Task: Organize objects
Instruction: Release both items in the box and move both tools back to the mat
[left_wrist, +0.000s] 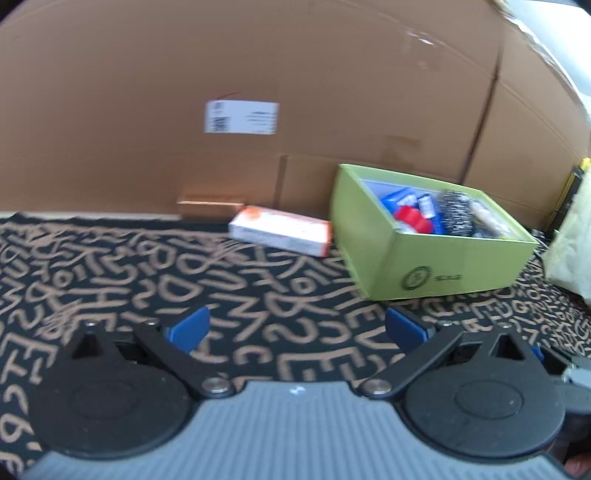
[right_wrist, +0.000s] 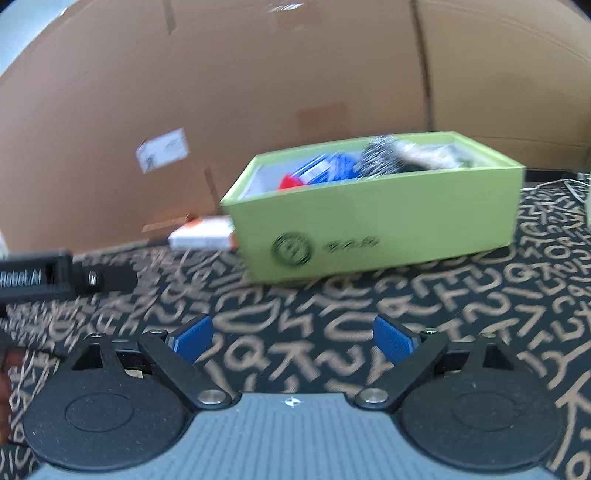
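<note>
Surface: black cloth (left_wrist: 258, 295) w/ tan letter print, covers the whole work area; everything sits on it.
Back edge: big cardboard wall (left_wrist: 258, 74) stands along it, white shipping label (left_wrist: 242, 117) stuck on its face.
Green box (left_wrist: 436, 258): open-top, lime, near back edge toward the right in left-wrist view; back side close to the cardboard. Round dark logo on its front wall.
Box contents: blue packs (left_wrist: 397, 197), red piece (left_wrist: 412, 218), steel scrubber (left_wrist: 456, 212), some pale/dark bits at the right end, too blurred to name.
Small carton (left_wrist: 280, 230): white w/ orange ends, lying flat at the back edge, just left of the green box, right end just beside the box's left wall; touching or not, can't tell.
Left gripper (left_wrist: 295, 328): jaws spread wide, blue pads (left_wrist: 190, 328) far apart, nothing btwn them; over bare cloth, short of box & carton.
Right gripper (right_wrist: 293, 338): also wide, blue pads (right_wrist: 194, 338) apart, empty; faces the box's logo wall, cloth btwn.
Far right, left-wrist view: pale yellowish bag (left_wrist: 570, 240) at the cloth's right edge, beside the box.
Right-wrist view, left edge: part of the other black tool & a bit of a hand (right_wrist: 9, 373).
Focus: both views motion-blurred.
</note>
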